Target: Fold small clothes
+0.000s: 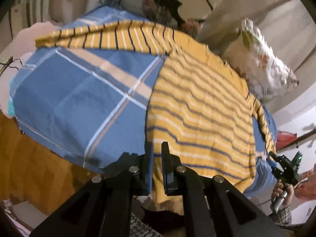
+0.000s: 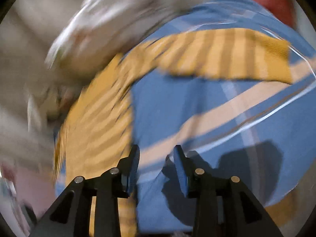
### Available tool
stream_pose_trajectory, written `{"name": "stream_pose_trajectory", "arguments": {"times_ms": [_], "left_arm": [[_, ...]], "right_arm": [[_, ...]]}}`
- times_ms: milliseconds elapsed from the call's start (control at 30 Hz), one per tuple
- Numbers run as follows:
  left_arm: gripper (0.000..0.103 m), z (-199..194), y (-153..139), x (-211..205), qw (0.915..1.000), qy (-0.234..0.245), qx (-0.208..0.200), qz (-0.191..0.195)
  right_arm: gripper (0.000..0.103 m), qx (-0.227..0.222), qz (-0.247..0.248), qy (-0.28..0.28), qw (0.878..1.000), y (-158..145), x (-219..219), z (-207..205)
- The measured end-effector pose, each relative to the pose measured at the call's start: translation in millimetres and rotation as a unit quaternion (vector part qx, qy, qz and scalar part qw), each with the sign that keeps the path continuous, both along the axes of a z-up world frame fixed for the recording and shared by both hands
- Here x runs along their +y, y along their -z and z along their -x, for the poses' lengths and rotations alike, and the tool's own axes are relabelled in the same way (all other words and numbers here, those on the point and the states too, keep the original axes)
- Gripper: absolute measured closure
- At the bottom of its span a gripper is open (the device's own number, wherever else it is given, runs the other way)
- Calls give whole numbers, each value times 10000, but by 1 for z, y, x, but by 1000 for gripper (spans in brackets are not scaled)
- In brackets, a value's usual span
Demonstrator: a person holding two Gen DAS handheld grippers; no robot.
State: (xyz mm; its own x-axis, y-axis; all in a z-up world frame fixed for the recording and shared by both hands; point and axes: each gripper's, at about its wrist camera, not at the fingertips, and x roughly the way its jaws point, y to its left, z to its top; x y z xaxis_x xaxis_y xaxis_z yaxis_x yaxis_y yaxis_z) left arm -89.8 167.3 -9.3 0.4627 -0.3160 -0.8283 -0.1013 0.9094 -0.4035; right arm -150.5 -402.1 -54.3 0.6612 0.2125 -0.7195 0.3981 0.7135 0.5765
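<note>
My left gripper (image 1: 157,148) pinched on the hem of the yellow striped sweater (image 1: 197,106), my right gripper (image 2: 157,152) parted and empty, above the blue checked sheet (image 2: 197,102).

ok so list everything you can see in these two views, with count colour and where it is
striped sweater: one, mustard yellow with dark and white stripes, spread flat on the bed, one sleeve stretched out sideways
checked bedspread: one, blue with beige and white lines, under the sweater
floral pillows: two, pale with flower print, at the far edge of the bed
wooden floor: orange-brown, beside the bed
left gripper: one, black, shut on the sweater's hem at its corner
right gripper: one, black with blue pads, jaws apart over the bedspread beside the sweater, nothing between them
hand: one, holding the right gripper's handle, low in the left view
</note>
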Motion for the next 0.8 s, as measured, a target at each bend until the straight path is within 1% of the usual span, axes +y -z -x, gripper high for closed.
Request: {"name": "stream_pose_trajectory", "arguments": {"times_ms": [67, 133, 167, 200, 300, 433, 467, 533, 600, 667, 733, 767, 800], "left_arm": [[93, -7, -10, 0, 9999, -74, -116, -16], [91, -13, -17, -4, 9998, -104, -182, -27], [87, -16, -18, -7, 9997, -116, -203, -17], [85, -18, -19, -11, 9997, -116, -217, 4], [85, -28, -20, -25, 9998, -45, -209, 21], [85, -44, -21, -49, 9997, 139, -205, 31], [85, -47, -22, -54, 9996, 181, -221, 16], [85, -52, -23, -62, 9995, 231, -230, 22], [85, -58, -23, -68, 9994, 249, -214, 73], [85, -63, -25, -70, 9994, 250, -202, 94], [85, -67, -27, -70, 9994, 241, -227, 63], [85, -69, -27, -69, 9994, 239, -232, 61], [85, -71, -27, -67, 9994, 236, -235, 58]], "right_arm": [[64, -34, -485, 712, 9963, 15, -38, 1], [64, 30, -717, 1234, 9898, 25, -63, 4], [64, 51, -796, 1453, 9862, 30, -75, 6], [64, 53, -852, 1575, 9838, 34, -83, 7], [64, -74, -944, 1848, 9782, 37, -105, 8], [64, -163, -790, 2170, 9728, 32, -128, 0], [66, -153, -719, 2209, 9725, 32, -134, -3], [97, -78, -529, 2300, 9717, 30, -147, -5], [97, -51, -449, 2364, 9706, 24, -162, -9], [97, -73, -87, 2517, 9677, 8, -174, -8], [98, -126, 353, 2675, 9628, -16, -186, -7], [98, -162, 638, 2714, 9602, -34, -191, -11], [98, -183, 808, 2711, 9590, -43, -191, -18]]}}
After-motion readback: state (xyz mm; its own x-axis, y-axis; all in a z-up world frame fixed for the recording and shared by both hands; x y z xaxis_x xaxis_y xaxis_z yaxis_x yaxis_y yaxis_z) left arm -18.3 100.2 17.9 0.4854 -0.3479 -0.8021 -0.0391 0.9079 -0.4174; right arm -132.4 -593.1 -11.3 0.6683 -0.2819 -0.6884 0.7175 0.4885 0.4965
